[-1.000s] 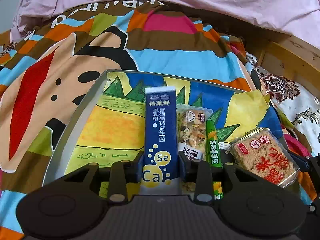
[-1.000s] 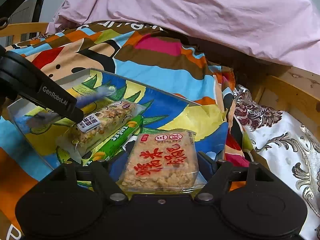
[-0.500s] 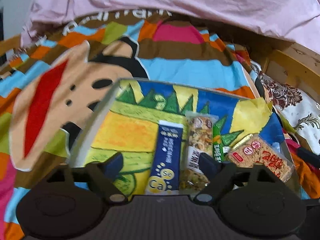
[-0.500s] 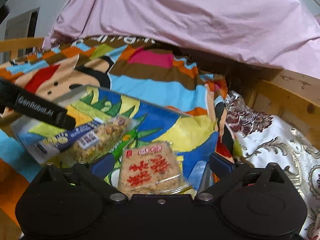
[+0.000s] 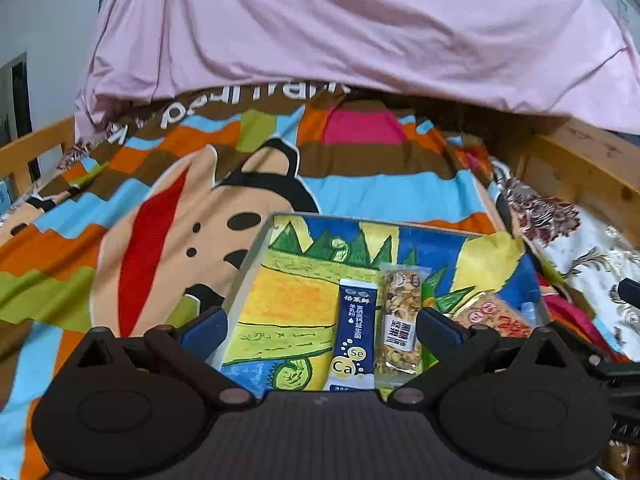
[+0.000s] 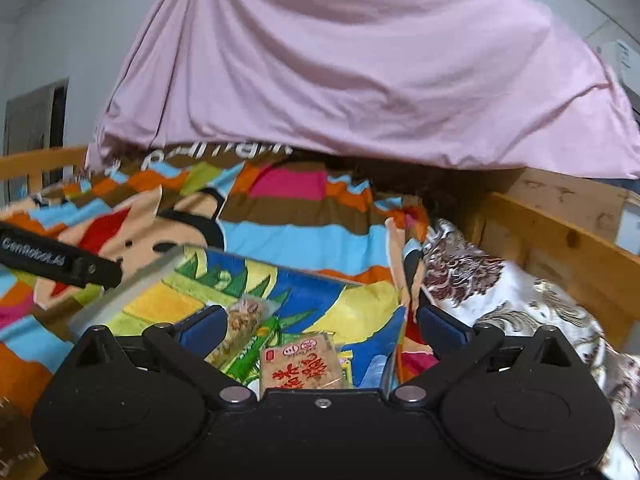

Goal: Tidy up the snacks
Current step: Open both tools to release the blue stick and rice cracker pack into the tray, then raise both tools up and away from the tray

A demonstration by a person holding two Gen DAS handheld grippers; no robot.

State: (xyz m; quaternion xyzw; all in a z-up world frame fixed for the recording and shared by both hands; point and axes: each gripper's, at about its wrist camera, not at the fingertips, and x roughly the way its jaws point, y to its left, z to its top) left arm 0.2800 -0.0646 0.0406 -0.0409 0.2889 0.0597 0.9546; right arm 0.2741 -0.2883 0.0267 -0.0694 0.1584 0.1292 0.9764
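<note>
A shallow tray (image 5: 256, 256) with a colourful drawing on its floor lies on the bed. In it, side by side, lie a blue sachet (image 5: 354, 336), a nut bar (image 5: 400, 320) and a clear pack of rice crackers (image 5: 494, 316). My left gripper (image 5: 320, 320) hovers above the sachet and nut bar, jaws opening wide, touching neither. In the right wrist view the rice cracker pack (image 6: 304, 364), a green bar (image 6: 252, 348) and the nut bar (image 6: 244, 312) lie below my right gripper (image 6: 320, 324), which is open and holds nothing.
A striped cartoon blanket (image 5: 160, 240) covers the bed under the tray. A pink sheet (image 5: 360, 28) hangs behind it. A wooden bed rail (image 6: 560, 248) and a floral cloth (image 6: 500, 292) lie to the right. The left gripper's black body (image 6: 56, 260) crosses the left edge.
Both grippers opened, letting go of the blue sachet and the rice cracker pack, then drew back and up. The snacks stay in the tray.
</note>
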